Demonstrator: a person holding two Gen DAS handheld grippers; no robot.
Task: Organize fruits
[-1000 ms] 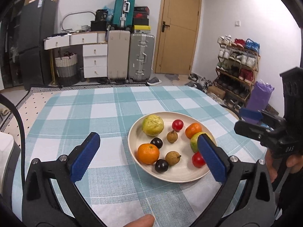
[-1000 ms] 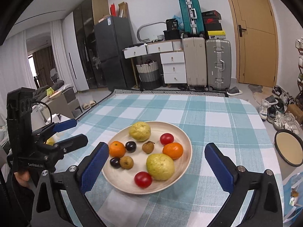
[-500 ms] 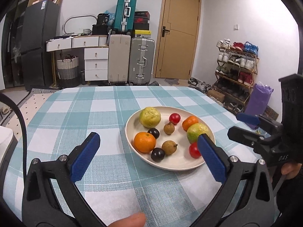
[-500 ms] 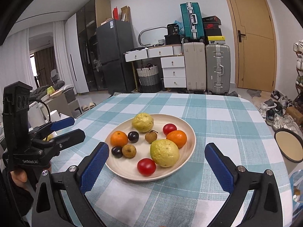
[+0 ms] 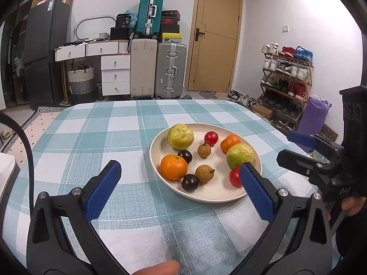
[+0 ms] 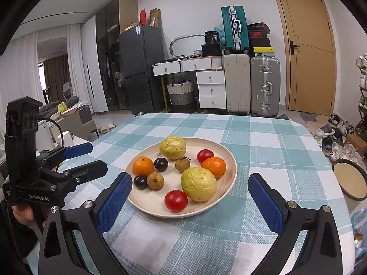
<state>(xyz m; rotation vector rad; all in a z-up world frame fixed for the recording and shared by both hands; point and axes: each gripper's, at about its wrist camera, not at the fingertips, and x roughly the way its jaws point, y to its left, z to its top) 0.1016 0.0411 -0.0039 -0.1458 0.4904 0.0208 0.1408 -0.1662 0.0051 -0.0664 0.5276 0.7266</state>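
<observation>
Fruit heaped on cream plate mid checked tablecloth: guavas, oranges, tomatoes, plums, longans; left gripper and right gripper both spread wide, empty.

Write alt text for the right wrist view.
A cream plate of ten fruits sits on a checked tablecloth, just beyond the open right gripper. The open left gripper hovers at the left, holding nothing.
</observation>
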